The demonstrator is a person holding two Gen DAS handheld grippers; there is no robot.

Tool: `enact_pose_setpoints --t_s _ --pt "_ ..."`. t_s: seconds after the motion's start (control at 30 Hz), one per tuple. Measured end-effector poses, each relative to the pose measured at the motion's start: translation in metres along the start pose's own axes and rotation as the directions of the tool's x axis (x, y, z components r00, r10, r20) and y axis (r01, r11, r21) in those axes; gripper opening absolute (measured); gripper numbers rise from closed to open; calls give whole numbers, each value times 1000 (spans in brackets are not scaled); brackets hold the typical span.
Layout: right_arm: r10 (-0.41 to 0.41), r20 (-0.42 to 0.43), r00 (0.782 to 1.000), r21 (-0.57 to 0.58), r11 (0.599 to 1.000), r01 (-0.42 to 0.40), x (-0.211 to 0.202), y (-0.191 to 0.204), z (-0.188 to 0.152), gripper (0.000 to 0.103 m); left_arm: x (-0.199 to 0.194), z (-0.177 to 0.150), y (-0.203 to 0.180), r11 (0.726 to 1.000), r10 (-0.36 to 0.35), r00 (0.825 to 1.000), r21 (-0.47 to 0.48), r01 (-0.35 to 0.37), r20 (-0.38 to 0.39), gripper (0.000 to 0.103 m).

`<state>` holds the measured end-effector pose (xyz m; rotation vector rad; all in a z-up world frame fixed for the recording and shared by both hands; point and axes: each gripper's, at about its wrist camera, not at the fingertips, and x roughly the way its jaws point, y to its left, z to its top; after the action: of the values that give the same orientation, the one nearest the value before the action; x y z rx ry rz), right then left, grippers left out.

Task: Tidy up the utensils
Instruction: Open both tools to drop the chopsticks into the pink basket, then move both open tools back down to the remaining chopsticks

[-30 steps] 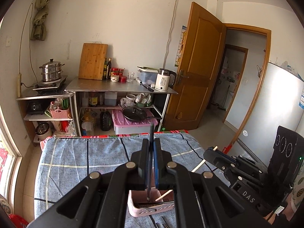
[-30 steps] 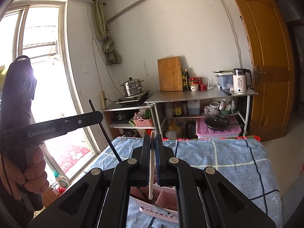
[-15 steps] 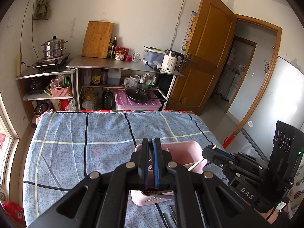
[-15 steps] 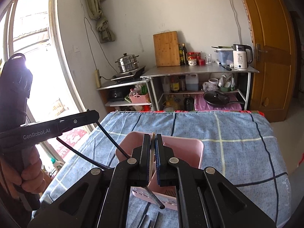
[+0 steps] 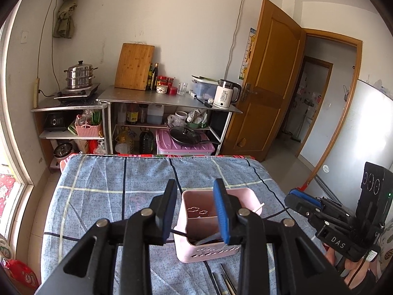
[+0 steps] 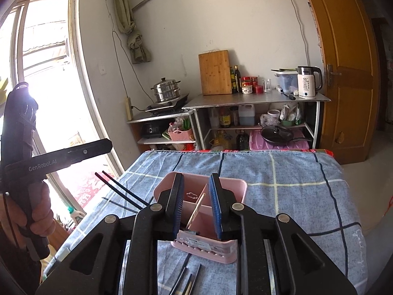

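A pink utensil holder with compartments stands on the blue checked cloth; it also shows in the right wrist view. My left gripper is open and empty just above it. My right gripper is open and empty above it too. A wooden chopstick leans in one compartment. Black chopsticks stick out of the holder to the left. Dark utensils lie in the near compartment. More chopsticks lie on the cloth in front of the holder.
The cloth-covered table extends toward a steel kitchen rack with a kettle, jars, cutting board and pots. A window is at the left, a wooden door at the right. The other gripper body is at the right.
Both grippers have opened and let go of their chopsticks, which now stand in the pink holder. Both views tilted down onto the holder, then back up.
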<state>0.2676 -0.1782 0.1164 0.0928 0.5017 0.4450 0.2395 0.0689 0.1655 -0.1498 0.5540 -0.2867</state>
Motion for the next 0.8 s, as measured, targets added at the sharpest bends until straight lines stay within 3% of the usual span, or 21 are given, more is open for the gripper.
enact_pose_setpoints --t_s 0.33,0.6,0.8 --pt "-24 14 1000 -3 1000 24 -60 -4 -44 21 -50 -50 -18 1000 10 998 28 -12 55 37" --pt "-43 -14 999 40 998 44 -87 -13 -95 21 -53 -115 -36 998 -49 999 26 49 -12 37" --pt "-38 -71 997 72 996 44 -88 -19 -125 21 -44 -154 -45 998 -54 996 31 56 -74 37"
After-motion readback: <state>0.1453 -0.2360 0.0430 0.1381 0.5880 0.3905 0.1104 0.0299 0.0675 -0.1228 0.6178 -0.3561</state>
